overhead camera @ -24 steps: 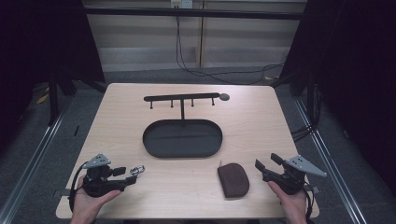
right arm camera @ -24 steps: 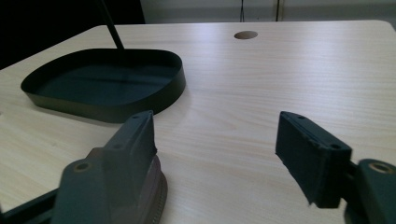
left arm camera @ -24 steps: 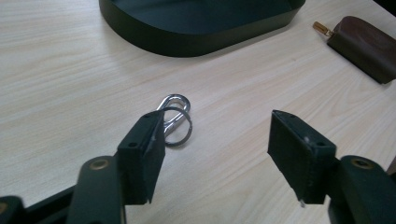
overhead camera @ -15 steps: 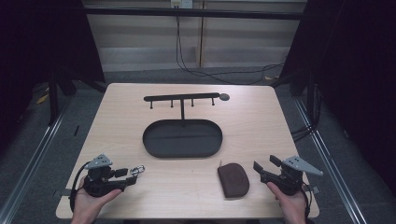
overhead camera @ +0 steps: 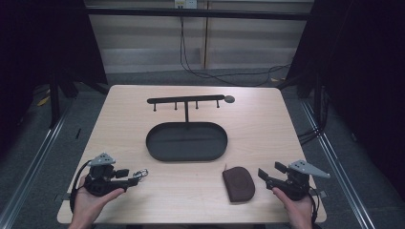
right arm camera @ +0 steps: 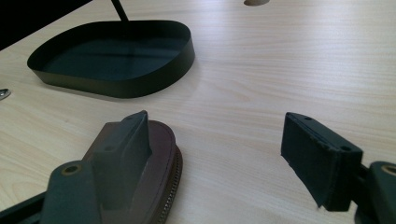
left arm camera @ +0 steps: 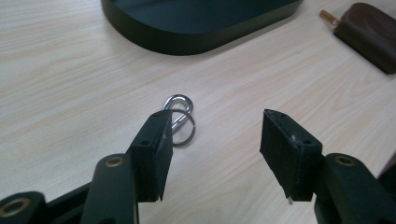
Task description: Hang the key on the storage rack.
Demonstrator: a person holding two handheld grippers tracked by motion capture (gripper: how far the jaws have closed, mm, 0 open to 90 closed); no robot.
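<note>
Left gripper (overhead camera: 128, 177) near-left on counter (overhead camera: 267, 124), jaws wide apart, holding nothing; metal clip with ring (left arm camera: 180, 119) on counter just beyond its left jaw | right gripper (overhead camera: 268, 175) near-right, jaws wide apart, empty; brown zip pouch (overhead camera: 238, 183) just left of it | black oval tray (overhead camera: 186, 141) centre, hook rack (overhead camera: 185, 100) at its far side.

right gripper (overhead camera: 268, 175) shifts slightly left, closer to brown pouch (overhead camera: 238, 183); left gripper (overhead camera: 135, 175) edges a touch lower by keyring (overhead camera: 141, 173)
</note>
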